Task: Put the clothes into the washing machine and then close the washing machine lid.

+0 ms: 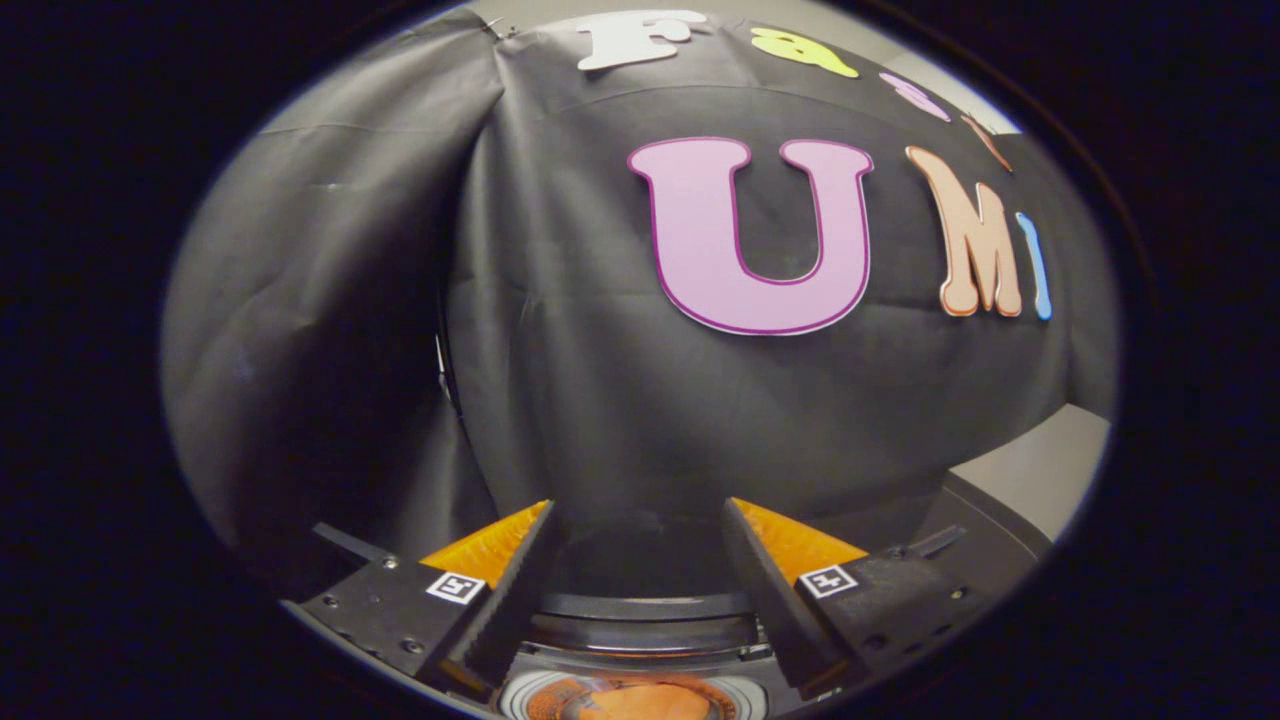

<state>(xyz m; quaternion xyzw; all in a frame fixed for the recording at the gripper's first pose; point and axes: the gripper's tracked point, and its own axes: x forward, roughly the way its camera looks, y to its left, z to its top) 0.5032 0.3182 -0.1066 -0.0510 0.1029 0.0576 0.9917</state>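
One gripper (635, 520): fingers spread wide apart, nothing between them.
Washing machine (650, 612): dark curved rim low between the finger bases, under the gripper.
Clothes (630, 702): orange fabric inside a pale ring, below the rim, beneath the fingers.
Handling, judged: soft, light, limp; likely to sag, best pinched at a bunched fold.
Lid: cannot tell its position.
Backdrop: black cloth (560, 380) beyond the fingertips.

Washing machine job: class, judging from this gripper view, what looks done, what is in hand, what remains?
Done: cannot tell; no clothes visible. In hand: nothing; the gripper is open, its fingers apart and holding nothing, facing the black cloth wall. Left: likely loading clothes and closing the lid.
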